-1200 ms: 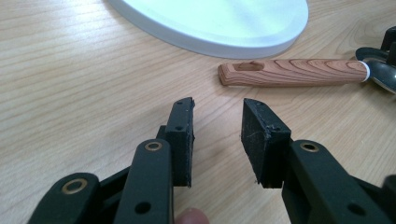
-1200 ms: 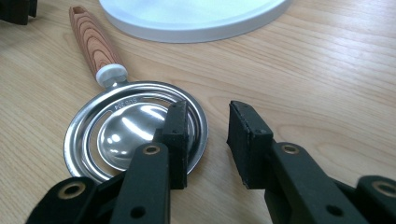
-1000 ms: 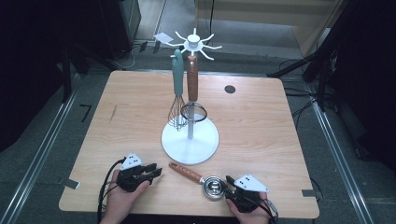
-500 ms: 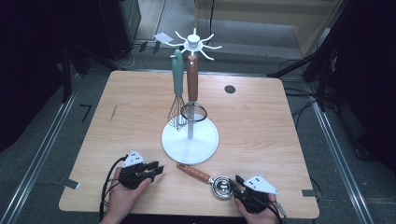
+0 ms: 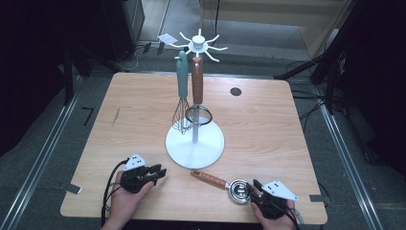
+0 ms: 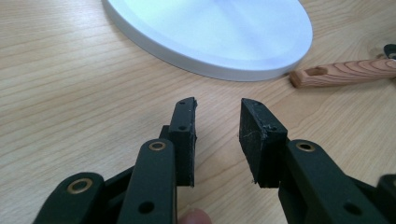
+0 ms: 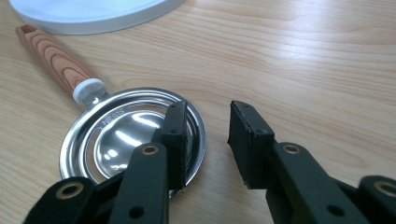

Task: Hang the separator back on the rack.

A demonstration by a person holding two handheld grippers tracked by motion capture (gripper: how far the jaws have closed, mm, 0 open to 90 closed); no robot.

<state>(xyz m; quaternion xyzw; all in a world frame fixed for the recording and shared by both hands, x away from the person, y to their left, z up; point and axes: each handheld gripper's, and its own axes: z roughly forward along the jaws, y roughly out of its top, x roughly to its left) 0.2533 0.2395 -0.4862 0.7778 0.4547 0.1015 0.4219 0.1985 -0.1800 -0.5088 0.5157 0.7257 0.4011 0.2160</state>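
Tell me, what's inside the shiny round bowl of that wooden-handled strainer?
The strainer bowl looks empty: bare shiny metal with curved slots. One jaw of the right gripper stands in front of its right part, so that part stays hidden. It lies flat on the wooden table.

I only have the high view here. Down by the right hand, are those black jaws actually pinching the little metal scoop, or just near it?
Observer: Not pinching. In the right gripper view the right gripper is open. One jaw sits over the edge of the metal scoop, the other over the bare table.
Visitor: Is the scoop's bowl solid?
Observer: No. A curved slot runs around a small middle cup, and there is tiny lettering stamped near the handle.
Visitor: And the left one?
Observer: The left gripper is open with nothing between its jaws, and it points at the white stand base.
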